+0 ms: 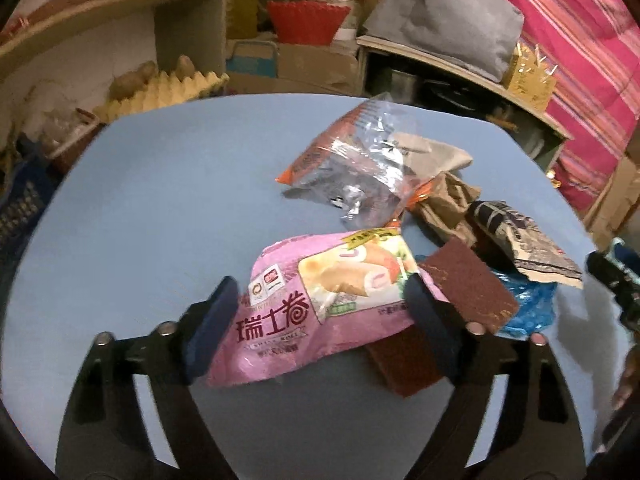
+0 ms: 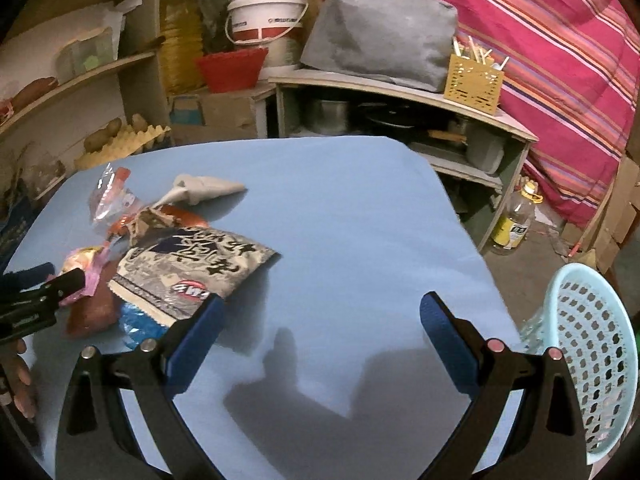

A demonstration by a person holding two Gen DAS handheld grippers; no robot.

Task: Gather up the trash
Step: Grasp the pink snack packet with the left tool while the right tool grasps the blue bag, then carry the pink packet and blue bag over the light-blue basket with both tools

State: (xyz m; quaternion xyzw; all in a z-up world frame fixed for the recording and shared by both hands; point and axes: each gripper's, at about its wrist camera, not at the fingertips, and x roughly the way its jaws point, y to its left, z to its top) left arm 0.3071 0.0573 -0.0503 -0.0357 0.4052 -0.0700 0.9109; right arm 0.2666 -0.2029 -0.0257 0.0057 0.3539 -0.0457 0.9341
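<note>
The pink wrapper (image 1: pixel 316 304) lies on the counter (image 1: pixel 160 208) between the left claw (image 1: pixel 320 320)'s wide pads, apparently untouched; squeeze its middle, sparing the brown pad (image 1: pixel 472 292) beside it; the right claw (image 2: pixel 320 336) gapes empty.

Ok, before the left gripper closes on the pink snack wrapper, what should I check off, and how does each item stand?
1. Pink plastic snack wrapper lies between the left gripper fingers: ok.
2. Pads pressing on the wrapper: not ok, jaws open.
3. Brown rectangular sponge block clear of the grip: not ok, it sits against the right-side finger.
4. Right gripper empty and open: ok, only the blue table shows between its fingers.
5. Light blue perforated plastic basket ready beside the table: ok.
6. Basket contents: cannot tell.
</note>
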